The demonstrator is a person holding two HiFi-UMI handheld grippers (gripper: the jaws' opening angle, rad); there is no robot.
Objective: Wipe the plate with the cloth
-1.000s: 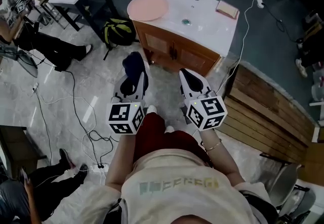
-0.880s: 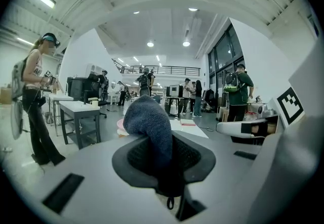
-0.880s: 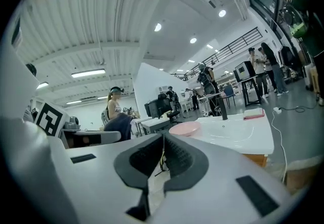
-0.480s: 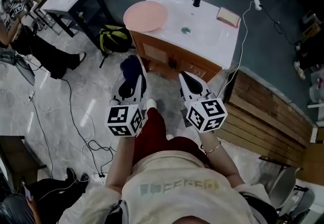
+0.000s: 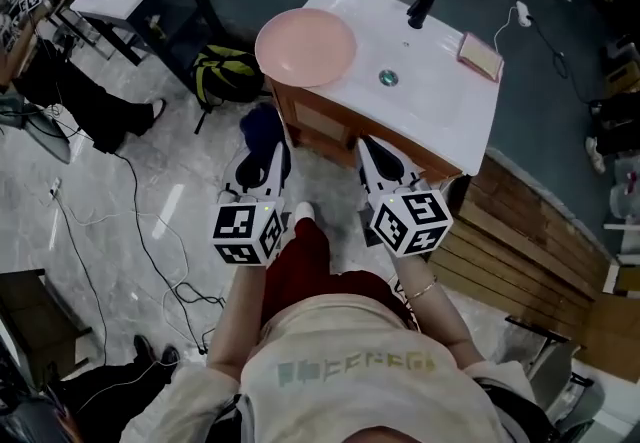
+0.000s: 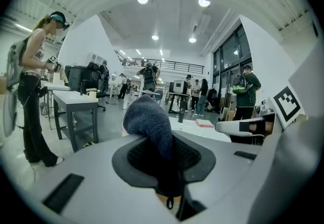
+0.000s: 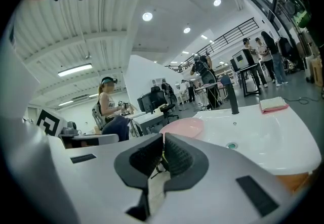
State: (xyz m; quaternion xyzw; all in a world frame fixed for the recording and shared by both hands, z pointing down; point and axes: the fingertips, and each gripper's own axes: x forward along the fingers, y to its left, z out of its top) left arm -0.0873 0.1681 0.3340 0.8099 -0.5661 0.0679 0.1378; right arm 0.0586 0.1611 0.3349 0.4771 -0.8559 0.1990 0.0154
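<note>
Cables (image 5: 143, 221) are strewn over the grey floor (image 5: 195, 171). The pink plate (image 5: 305, 47) is set at the left end of the white-topped table (image 5: 440, 101). The dark cloth (image 6: 149, 124) is clamped in the left hand-held gripper (image 5: 262, 156). The right hand-held gripper (image 5: 378, 156) is pressed together, empty.

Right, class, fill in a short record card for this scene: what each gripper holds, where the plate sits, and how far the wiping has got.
left gripper: shut on the dark blue cloth
right gripper: jaws together, nothing between them
plate: pink, on the left end of the white sink counter
cloth to plate: apart, no contact
also on counter: black faucet, pink pad
wiping: not yet begun
</note>
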